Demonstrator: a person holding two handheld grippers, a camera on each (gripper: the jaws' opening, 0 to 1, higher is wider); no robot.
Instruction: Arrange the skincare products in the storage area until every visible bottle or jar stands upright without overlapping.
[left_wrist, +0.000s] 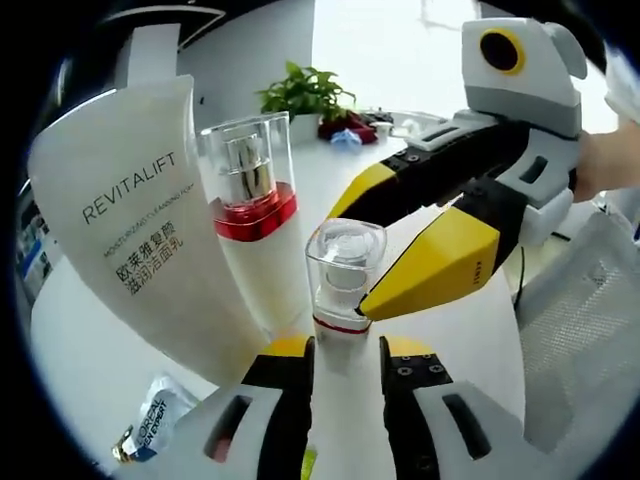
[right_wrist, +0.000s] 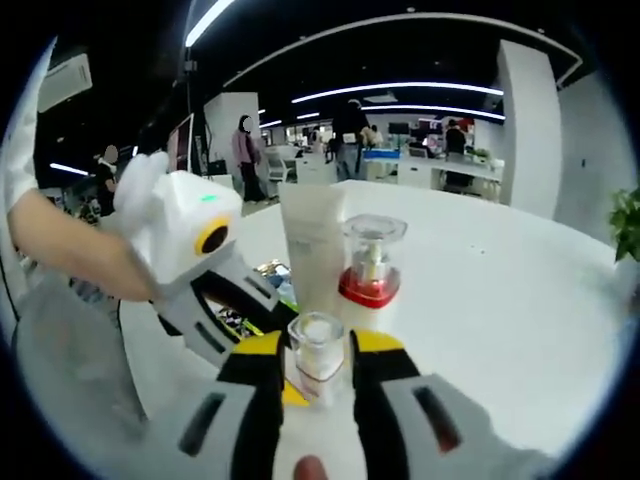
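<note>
A small white bottle with a clear cap (left_wrist: 345, 262) (right_wrist: 318, 352) stands upright on the white table (right_wrist: 500, 300). My left gripper (left_wrist: 347, 362) is shut on its white body from below the cap. My right gripper (right_wrist: 316, 362) (left_wrist: 352, 258) comes in from the right in the left gripper view, and its yellow jaws press on either side of the clear cap. Just behind stand a taller white bottle with a red band and clear cap (left_wrist: 250, 190) (right_wrist: 371, 262) and a white REVITALIFT tube (left_wrist: 130, 230) (right_wrist: 314, 240), both upright and close together.
A small L'Oreal sachet (left_wrist: 155, 430) lies flat near the tube's base. A potted plant (left_wrist: 305, 95) and small items sit at the far table edge. Grey mesh (left_wrist: 580, 320) lies at the right. A person's arm (right_wrist: 60, 260) holds the left gripper (right_wrist: 200, 250). People stand far off.
</note>
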